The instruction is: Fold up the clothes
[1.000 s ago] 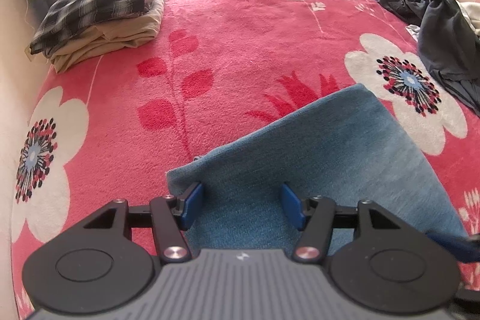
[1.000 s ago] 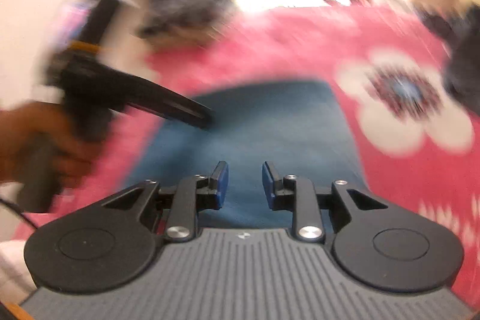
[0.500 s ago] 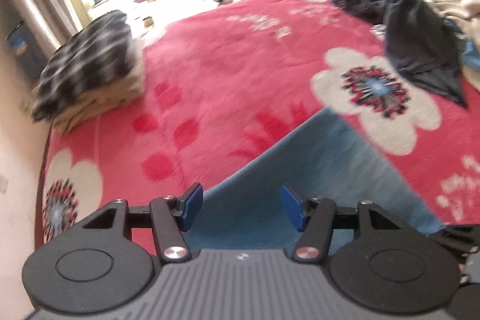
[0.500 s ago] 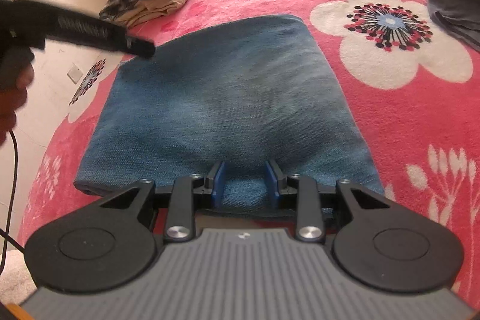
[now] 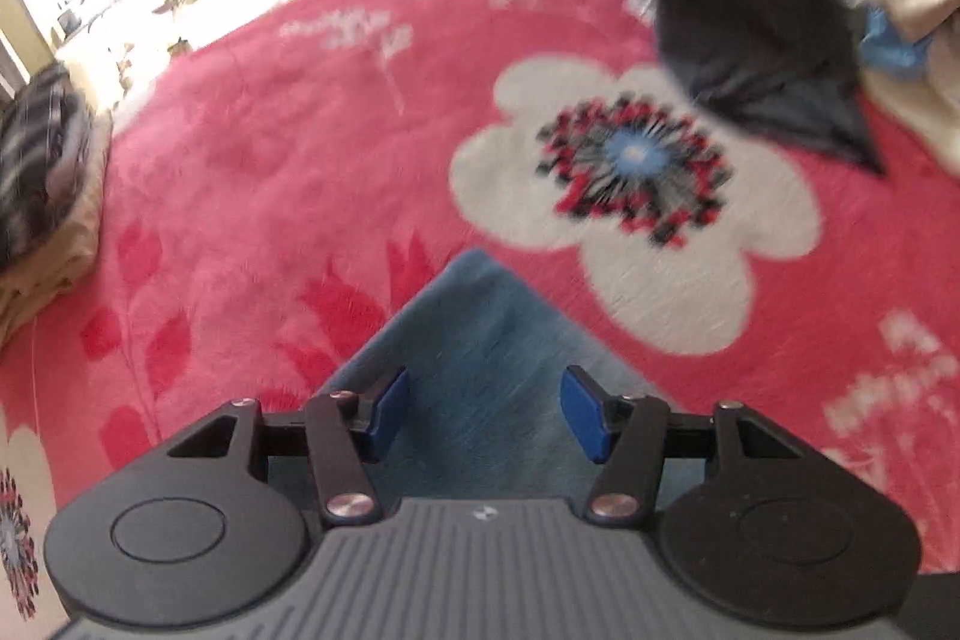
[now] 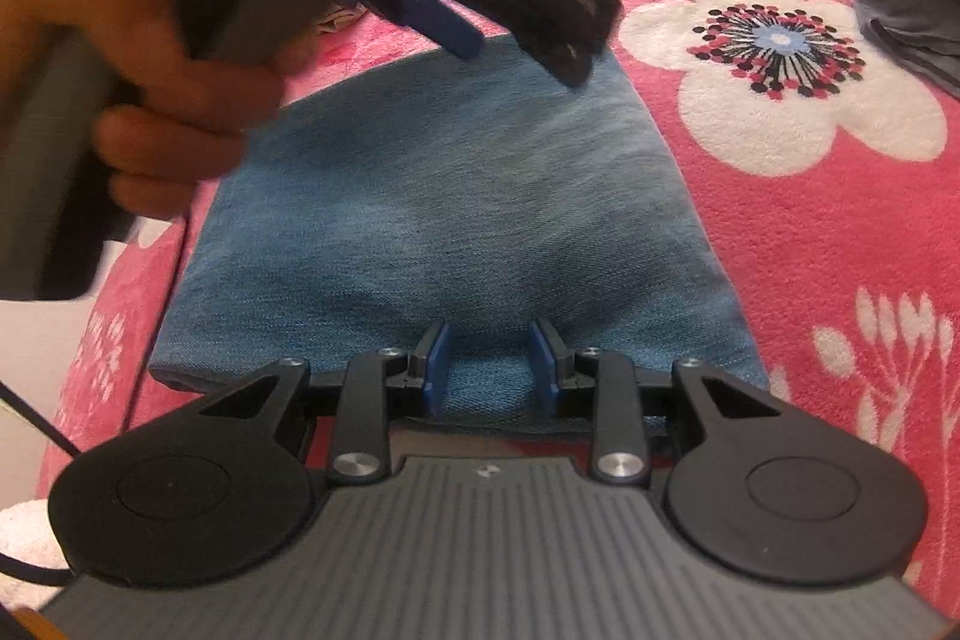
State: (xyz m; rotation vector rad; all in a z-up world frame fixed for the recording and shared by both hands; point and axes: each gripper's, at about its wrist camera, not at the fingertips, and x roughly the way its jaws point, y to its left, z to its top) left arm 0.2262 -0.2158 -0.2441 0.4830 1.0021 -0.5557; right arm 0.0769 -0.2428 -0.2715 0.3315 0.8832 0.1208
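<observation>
The near edge of the folded jeans (image 6: 444, 220) is pinched between the right gripper's (image 6: 489, 370) jaws; the left gripper's (image 5: 483, 415) jaws are spread above the far corner.

I am finding no text, label, brand name or number that I can read here; I am seeing only a tiny pale mark on the grey body of my tongs, too small to make out
</observation>
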